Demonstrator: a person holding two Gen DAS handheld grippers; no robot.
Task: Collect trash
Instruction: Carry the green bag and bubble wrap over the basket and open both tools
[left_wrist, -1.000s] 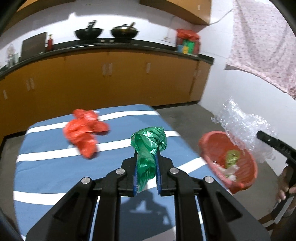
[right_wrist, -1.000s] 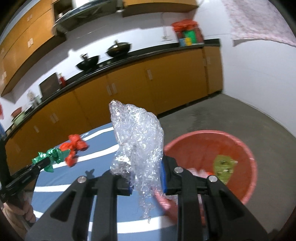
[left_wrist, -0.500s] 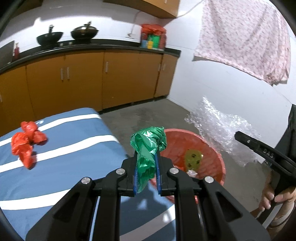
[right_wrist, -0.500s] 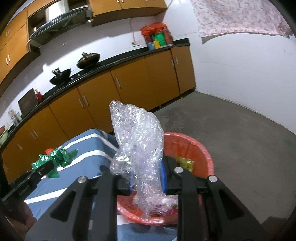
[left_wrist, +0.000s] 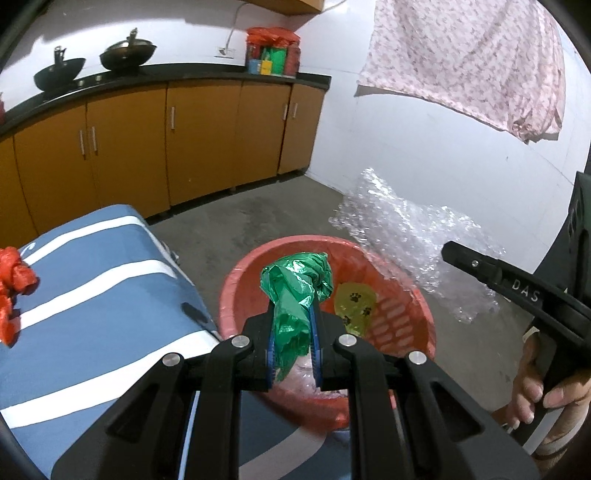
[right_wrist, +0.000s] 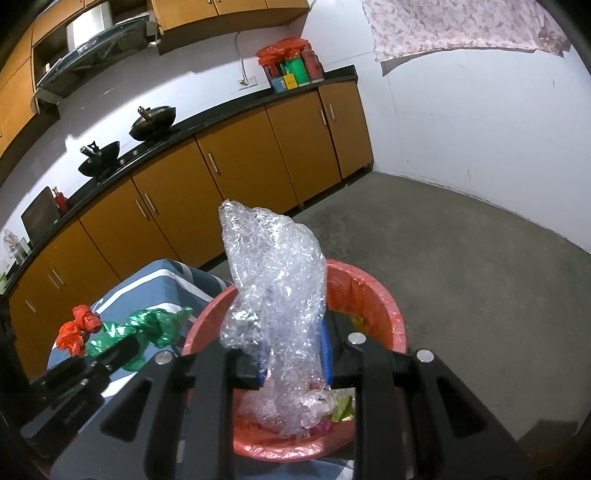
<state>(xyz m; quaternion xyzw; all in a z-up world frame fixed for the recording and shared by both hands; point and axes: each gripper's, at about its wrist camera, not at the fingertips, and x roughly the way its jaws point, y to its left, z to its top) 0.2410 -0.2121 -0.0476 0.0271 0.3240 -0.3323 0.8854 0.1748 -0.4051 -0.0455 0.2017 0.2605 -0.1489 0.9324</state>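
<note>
My left gripper (left_wrist: 293, 341) is clamped on a crumpled green plastic bag (left_wrist: 295, 291), and I have it held over the near side of the red basket (left_wrist: 236, 288). The basket stands on the grey floor, just beside the corner of the blue-and-white striped table (left_wrist: 92, 295). My right gripper (right_wrist: 293, 360) is closed on a wad of clear bubble wrap (right_wrist: 275, 280), which sticks up above the fingers and hangs down below them, over the basket's opening. Inside the basket I see a yellow wrapper with paw prints (left_wrist: 354, 301) and some other scraps I cannot make out. A red plastic bag (left_wrist: 13, 291) lies on the table, well apart from the basket. A pink floral cloth (left_wrist: 472, 62) hangs against the white wall.
</note>
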